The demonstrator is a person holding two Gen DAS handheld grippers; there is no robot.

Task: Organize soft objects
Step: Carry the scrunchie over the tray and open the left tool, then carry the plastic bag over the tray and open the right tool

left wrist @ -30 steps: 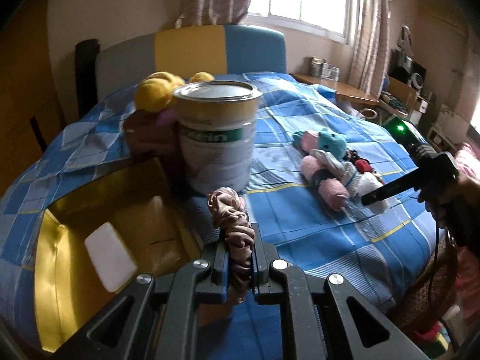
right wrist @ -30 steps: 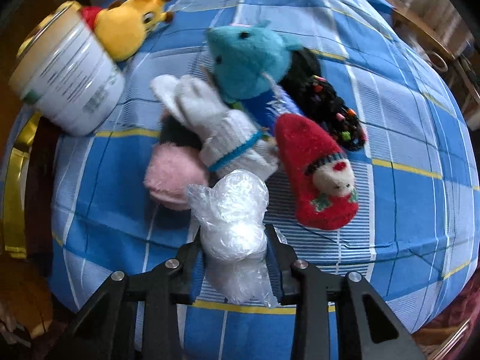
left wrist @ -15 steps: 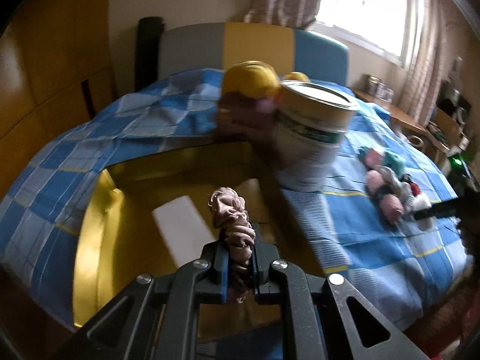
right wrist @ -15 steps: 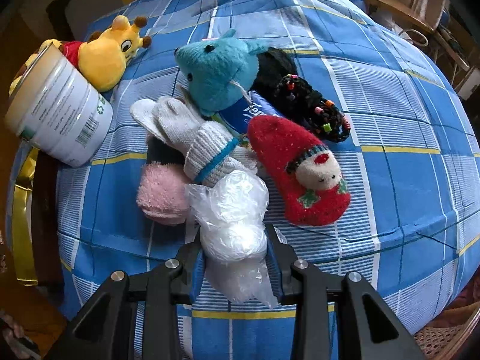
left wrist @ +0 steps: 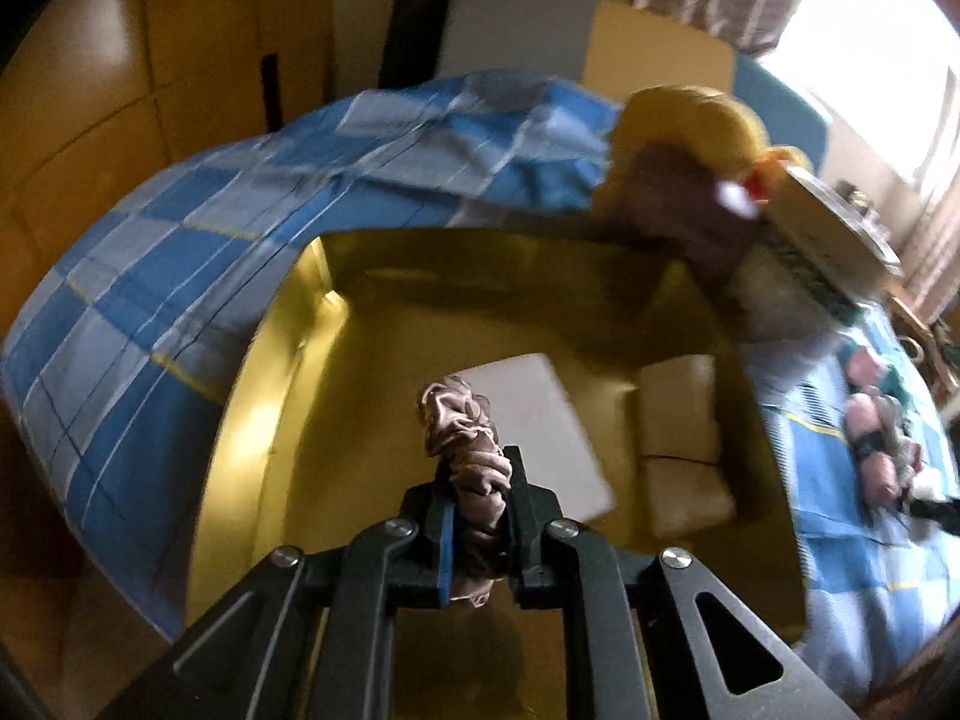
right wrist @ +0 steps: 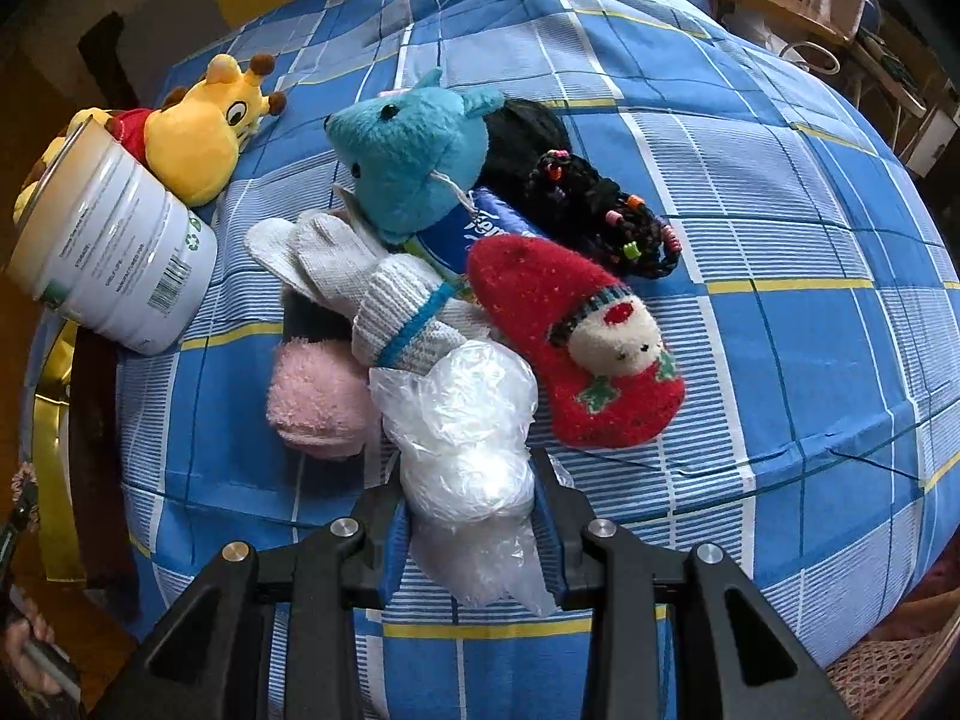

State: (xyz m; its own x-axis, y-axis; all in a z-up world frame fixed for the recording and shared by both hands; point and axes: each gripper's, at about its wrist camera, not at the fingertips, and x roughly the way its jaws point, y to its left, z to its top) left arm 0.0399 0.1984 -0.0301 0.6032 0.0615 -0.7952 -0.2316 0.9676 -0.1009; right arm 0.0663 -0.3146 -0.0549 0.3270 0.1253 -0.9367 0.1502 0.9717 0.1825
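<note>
Left fingers [left wrist: 477,516]: pinching the satin scrunchie [left wrist: 465,450] over the gold box [left wrist: 252,420], ready to drop it in.
Right fingers [right wrist: 471,534]: pinching a crinkly plastic bag [right wrist: 462,426] above the bed [right wrist: 780,360], waiting its turn.

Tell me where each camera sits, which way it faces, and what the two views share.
Left wrist: on the left gripper, tipped down into the gold box; its jaws, just opening, still pinch a scrunchie.
Right wrist: on the right gripper, aimed down at the toy pile on the bed; jaws shut on a plastic bag; a hand shows at lower left.
Shared: the tin, yellow plush, bed, box edge.
</note>
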